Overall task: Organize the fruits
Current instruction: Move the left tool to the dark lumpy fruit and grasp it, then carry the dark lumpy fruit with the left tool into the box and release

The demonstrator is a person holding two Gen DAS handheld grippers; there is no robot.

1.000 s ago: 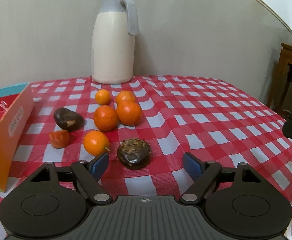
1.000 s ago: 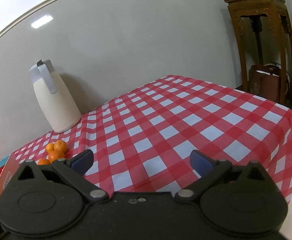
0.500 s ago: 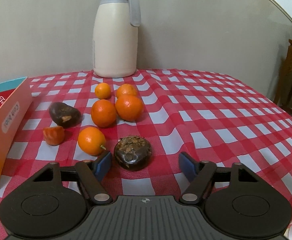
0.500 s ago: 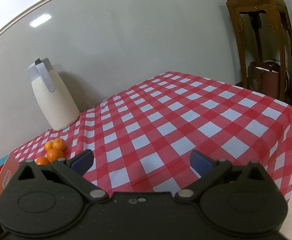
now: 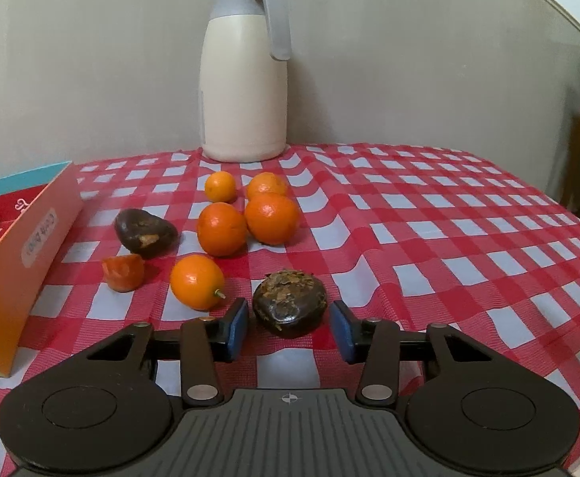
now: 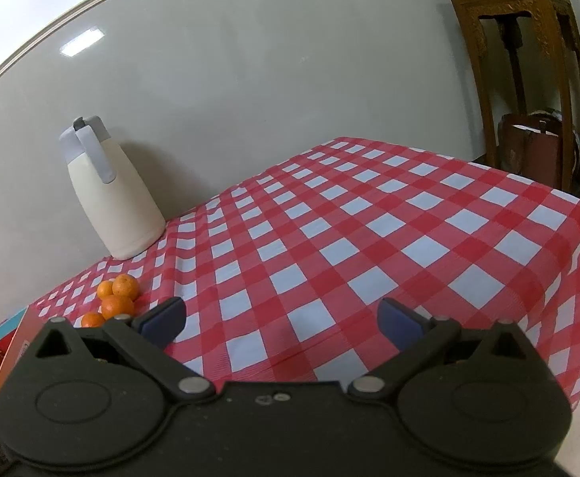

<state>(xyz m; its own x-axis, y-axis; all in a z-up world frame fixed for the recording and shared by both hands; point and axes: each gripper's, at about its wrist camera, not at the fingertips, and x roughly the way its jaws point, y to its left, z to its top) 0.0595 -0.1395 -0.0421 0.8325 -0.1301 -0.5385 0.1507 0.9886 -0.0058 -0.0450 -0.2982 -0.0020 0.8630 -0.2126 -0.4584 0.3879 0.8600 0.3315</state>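
Against a grey wall, red-checked tablecloth (image 5: 429, 234) with cream jug (image 5: 245, 79) at the back. Left view: oranges (image 5: 246, 222) before the jug, dark fruit (image 5: 290, 306) nearer, between closing left gripper (image 5: 289, 328) jaws, pads untouched. Right view alone shows wooden stand (image 6: 524, 59); right gripper (image 6: 282, 318) spread, empty.

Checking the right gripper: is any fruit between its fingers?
No: the right gripper is open over bare tablecloth, the oranges off to its left.

A home dining room, by the look of it. A red-checked tablecloth (image 6: 369, 238) covers the table against a plain wall, a cream thermos jug (image 5: 244, 75) stands at its far edge, and a carved wooden stand (image 6: 520, 59) occupies the corner.
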